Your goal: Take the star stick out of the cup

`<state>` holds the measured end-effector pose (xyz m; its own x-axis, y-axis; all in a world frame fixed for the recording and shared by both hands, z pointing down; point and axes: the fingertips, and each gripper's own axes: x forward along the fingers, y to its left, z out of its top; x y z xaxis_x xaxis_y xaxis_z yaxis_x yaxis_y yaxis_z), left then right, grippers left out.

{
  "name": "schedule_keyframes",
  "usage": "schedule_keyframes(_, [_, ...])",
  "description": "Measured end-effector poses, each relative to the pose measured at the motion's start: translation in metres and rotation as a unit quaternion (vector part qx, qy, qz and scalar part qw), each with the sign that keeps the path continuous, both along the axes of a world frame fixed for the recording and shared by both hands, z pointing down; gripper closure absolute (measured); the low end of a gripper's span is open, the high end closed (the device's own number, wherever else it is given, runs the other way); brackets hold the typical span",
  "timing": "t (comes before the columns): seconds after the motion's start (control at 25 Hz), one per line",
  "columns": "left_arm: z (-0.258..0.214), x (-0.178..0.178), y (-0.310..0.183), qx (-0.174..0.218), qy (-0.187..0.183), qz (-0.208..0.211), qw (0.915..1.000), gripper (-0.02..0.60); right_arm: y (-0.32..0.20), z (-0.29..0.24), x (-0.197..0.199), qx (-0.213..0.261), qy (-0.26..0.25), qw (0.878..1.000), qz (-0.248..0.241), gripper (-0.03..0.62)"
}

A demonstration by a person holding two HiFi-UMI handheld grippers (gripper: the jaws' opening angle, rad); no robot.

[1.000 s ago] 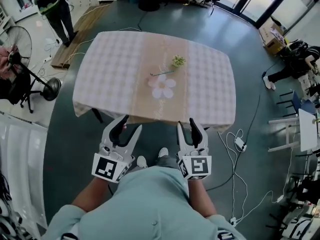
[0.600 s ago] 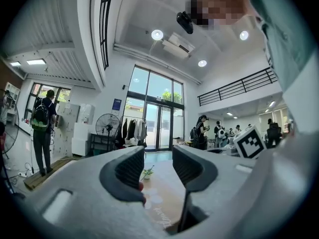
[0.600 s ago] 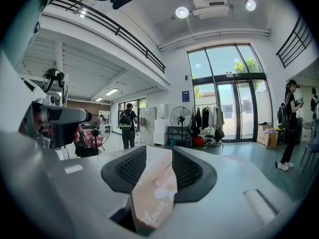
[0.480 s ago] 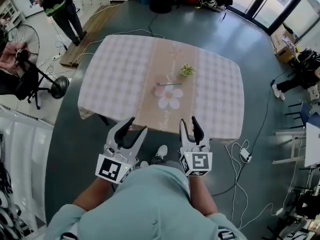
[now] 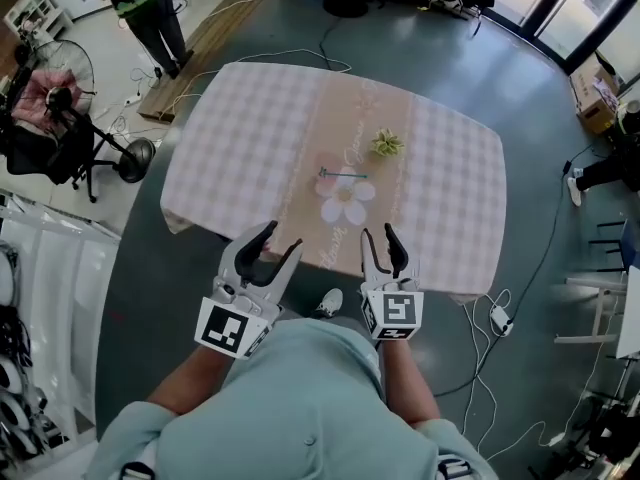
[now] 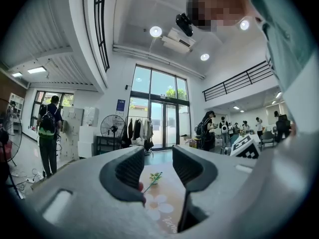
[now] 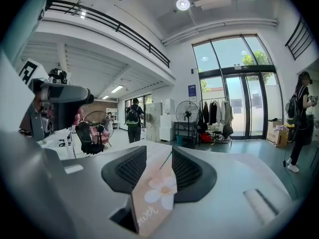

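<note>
A small yellow-green cup-like piece (image 5: 386,144) sits on the pink runner of the checked table (image 5: 230,158). A thin green stick (image 5: 342,174) lies flat beside it, just above a white flower print (image 5: 346,197); I cannot make out a star. My left gripper (image 5: 280,240) and right gripper (image 5: 379,234) hover side by side at the table's near edge, both open and empty. The left gripper view shows the stick (image 6: 151,182) and cup piece (image 6: 155,176) far off between the jaws. In the right gripper view the stick (image 7: 166,161) shows beyond the flower print (image 7: 160,190).
A standing fan (image 5: 62,93) and a person with a backpack (image 5: 150,8) are to the table's left and far left. Cables and a white power strip (image 5: 497,319) lie on the floor at right. My feet (image 5: 328,303) are under the near table edge.
I have stepped closer to the table, and both grippers have come forward over its near edge. Both stay open and empty. The stick and cup piece have not moved on the table.
</note>
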<state>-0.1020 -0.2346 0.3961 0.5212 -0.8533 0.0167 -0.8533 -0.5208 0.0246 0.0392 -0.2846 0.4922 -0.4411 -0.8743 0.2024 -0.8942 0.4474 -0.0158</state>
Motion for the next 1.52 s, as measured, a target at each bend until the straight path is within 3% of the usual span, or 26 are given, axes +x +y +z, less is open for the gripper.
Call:
schedule_keyframes(0.32, [0.004,0.002,-0.024,-0.014,-0.005,0.026,0.9996,0.402,-0.020,0.016,0.002,-0.024,0.000,0.999,0.027,0.454])
schedule_keyframes(0.8, [-0.006,-0.051,-0.056,0.002,-0.005,0.076,0.9971,0.402,-0.053,0.051,-0.026,-0.042,-0.064,0.987,0.139,0.461])
schedule_keyframes(1.52, [-0.008,-0.101,-0.071,0.005,-0.009,0.078,0.9969,0.402,-0.111,0.102,-0.042,-0.099,-0.116,0.967,0.205,0.462])
